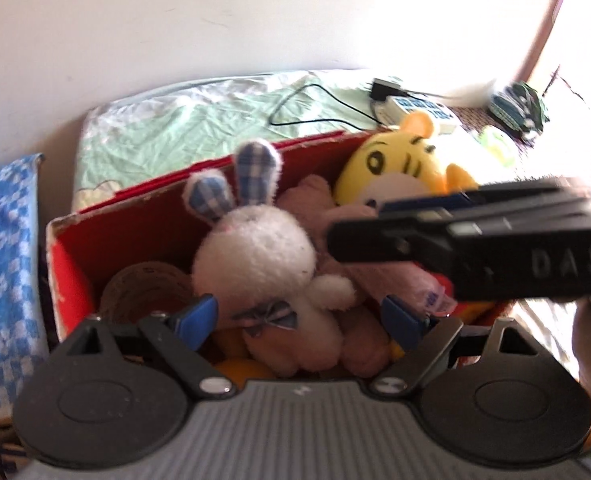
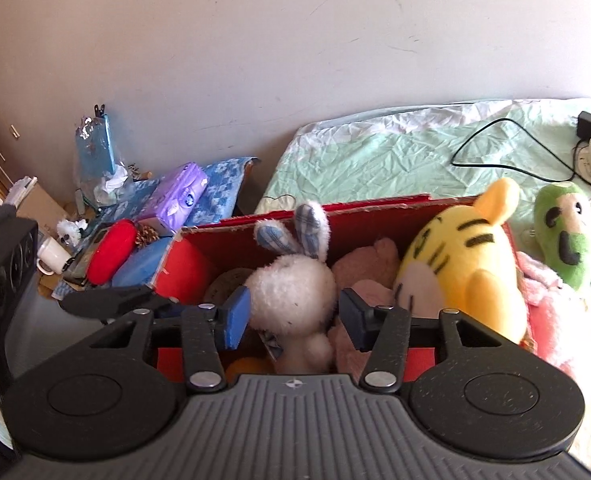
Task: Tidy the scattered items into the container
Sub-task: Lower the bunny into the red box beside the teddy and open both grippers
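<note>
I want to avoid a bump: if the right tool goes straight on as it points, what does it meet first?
Most likely the white plush rabbit in the red box; its head sits between the open fingers of the right tool. Depth is unclear.

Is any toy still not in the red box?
Yes. The green plush lies on the bed sheet, outside the red box, to the right of it. The white bunny and yellow tiger are in the box, though the tiger sits high above the rim.
</note>
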Available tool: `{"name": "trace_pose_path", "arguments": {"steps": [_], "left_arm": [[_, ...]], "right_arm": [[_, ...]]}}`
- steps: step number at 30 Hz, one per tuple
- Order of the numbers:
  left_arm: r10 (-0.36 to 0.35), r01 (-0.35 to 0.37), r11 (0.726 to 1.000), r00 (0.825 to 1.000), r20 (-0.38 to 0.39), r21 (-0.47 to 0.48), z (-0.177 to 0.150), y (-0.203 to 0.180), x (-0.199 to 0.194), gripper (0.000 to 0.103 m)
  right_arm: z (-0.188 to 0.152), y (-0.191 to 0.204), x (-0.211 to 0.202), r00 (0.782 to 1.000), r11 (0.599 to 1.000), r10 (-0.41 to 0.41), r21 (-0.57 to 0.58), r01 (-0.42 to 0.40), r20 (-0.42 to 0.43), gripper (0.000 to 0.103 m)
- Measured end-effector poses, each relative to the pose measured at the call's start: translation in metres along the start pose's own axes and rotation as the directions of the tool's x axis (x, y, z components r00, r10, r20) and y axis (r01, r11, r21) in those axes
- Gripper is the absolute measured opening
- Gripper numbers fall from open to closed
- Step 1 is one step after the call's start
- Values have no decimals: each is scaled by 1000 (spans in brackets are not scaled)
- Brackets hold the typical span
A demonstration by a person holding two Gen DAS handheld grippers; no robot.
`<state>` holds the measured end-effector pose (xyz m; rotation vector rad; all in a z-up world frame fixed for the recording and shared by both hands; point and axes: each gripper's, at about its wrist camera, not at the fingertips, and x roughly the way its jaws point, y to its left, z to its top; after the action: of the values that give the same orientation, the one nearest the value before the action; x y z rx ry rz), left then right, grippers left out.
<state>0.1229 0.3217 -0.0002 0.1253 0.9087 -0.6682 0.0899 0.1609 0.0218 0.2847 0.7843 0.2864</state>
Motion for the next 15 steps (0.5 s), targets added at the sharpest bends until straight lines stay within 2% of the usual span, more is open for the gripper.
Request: {"name": "trace_pose_path", "arguments": {"steps": [12,15], "left_arm": [[95,-98,990,995,-36,-101,-2,2,7,88],[142,-146,983,989,-47,-112,-1,-5,7,88]], "right_arm": [[-15,-8,-9,999,998,-51,43,51,4,44],[-17,-9,-14,999,997,-51,57,50,13,42]]}}
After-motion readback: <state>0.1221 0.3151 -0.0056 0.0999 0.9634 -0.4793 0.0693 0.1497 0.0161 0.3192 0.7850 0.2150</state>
